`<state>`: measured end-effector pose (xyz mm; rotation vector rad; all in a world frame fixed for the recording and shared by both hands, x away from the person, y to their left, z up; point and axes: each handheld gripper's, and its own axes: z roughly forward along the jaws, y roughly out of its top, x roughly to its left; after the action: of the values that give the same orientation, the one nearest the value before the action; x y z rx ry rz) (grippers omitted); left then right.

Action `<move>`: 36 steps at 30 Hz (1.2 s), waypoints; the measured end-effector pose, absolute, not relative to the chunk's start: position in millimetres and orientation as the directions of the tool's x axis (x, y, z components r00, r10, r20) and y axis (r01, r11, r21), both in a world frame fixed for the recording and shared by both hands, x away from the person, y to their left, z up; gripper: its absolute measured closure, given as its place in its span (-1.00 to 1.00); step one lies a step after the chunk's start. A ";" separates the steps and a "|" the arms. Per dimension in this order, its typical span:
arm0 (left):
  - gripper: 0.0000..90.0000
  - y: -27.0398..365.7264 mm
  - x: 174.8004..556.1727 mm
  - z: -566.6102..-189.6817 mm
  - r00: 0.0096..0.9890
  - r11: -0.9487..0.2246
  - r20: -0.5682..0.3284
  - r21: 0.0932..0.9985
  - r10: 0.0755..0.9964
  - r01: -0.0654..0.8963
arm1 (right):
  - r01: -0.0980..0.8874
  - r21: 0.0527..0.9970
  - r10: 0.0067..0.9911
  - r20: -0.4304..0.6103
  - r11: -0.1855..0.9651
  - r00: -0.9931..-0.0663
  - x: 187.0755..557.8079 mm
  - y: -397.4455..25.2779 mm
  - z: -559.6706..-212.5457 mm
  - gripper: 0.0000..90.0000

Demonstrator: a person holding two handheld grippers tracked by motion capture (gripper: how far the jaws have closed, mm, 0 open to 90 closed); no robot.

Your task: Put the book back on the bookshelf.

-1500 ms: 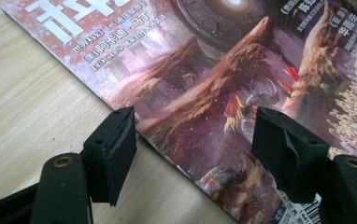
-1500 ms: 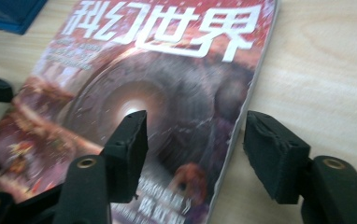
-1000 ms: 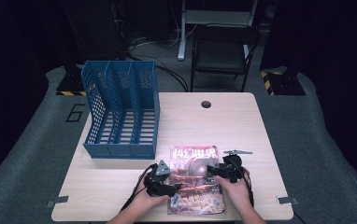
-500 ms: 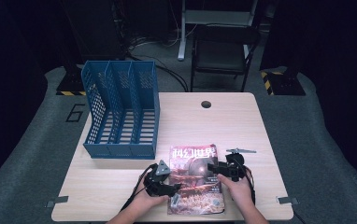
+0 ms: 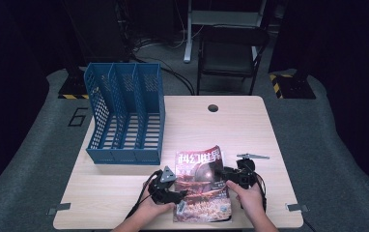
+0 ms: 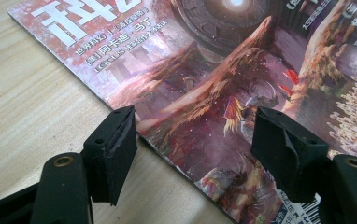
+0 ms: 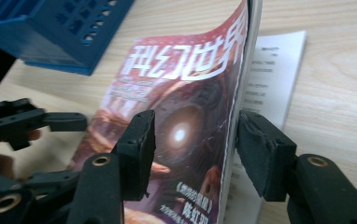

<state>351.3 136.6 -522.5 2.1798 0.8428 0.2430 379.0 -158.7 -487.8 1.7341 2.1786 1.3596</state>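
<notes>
Working both grippers at the magazine (image 5: 202, 183), which lies on the table (image 5: 231, 125) near its front edge, long axis running away from me, right of the blue rack (image 5: 124, 116). My right gripper (image 7: 193, 135) straddles the lifted right edge of the cover with its jaws wide, one pad on each side of the sheet, not yet pinching. My left gripper (image 6: 193, 140), jaws wide too, hovers over the magazine's left edge, one pad above bare wood, one above the cover. I judge the right gripper nearer to a grasp.
</notes>
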 end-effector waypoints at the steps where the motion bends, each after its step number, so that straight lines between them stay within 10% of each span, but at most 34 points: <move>1: -0.32 136.7 351.5 -522.4 0.762 -0.485 -0.090 0.722 0.641 0.493 | 0.759 0.651 0.801 0.452 0.005 -0.392 376.7 -156.4 -484.6 0.05; 36: -0.32 136.5 351.5 -522.4 0.762 -0.486 -0.089 0.722 0.641 0.493 | 0.818 0.562 0.790 0.441 0.125 -0.425 393.6 -148.3 -508.9 0.16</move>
<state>351.5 136.5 -522.4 2.1826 0.8434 0.2463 393.6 -148.3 -508.9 1.7030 2.3826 1.2304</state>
